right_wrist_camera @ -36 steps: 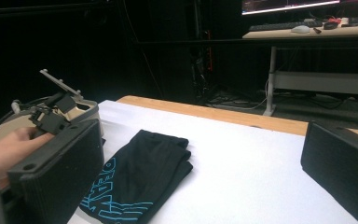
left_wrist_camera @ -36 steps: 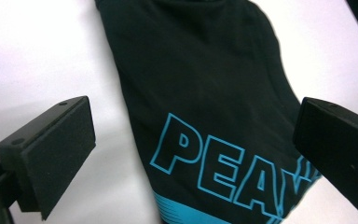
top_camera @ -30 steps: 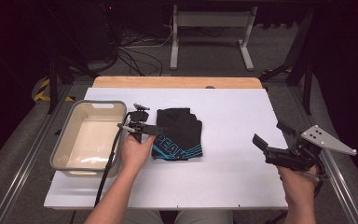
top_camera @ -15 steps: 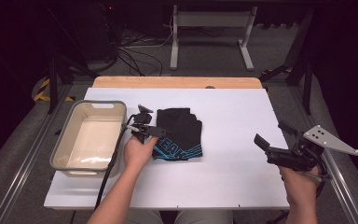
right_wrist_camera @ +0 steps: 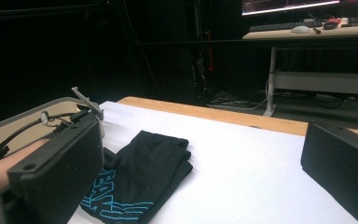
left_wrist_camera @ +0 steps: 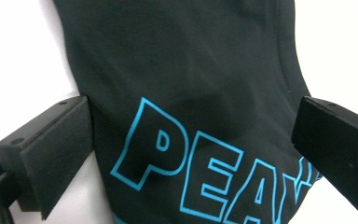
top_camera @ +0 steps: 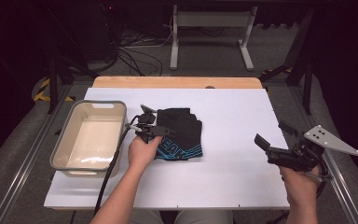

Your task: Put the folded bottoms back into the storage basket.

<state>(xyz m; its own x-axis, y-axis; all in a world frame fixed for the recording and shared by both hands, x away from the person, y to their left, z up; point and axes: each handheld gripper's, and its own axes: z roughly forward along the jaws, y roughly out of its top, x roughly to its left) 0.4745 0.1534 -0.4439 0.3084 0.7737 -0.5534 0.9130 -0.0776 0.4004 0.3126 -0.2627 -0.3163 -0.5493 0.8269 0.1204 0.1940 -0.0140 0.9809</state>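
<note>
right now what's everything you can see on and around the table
folded black garment with blue lettering: 1, black and blue, left of the table's middle
shallow plastic bin: 1, beige with grey rim, left edge of the table, nothing in it
white table top: 1, white, wooden strip along its far edge
metal desk frame: 1, pale grey, on the floor behind the table
left gripper: 1, black, jaws open on either side of the garment's lettered part
right gripper: 1, black with a grey plate, jaws open, right side of the table, apart from the garment
</note>
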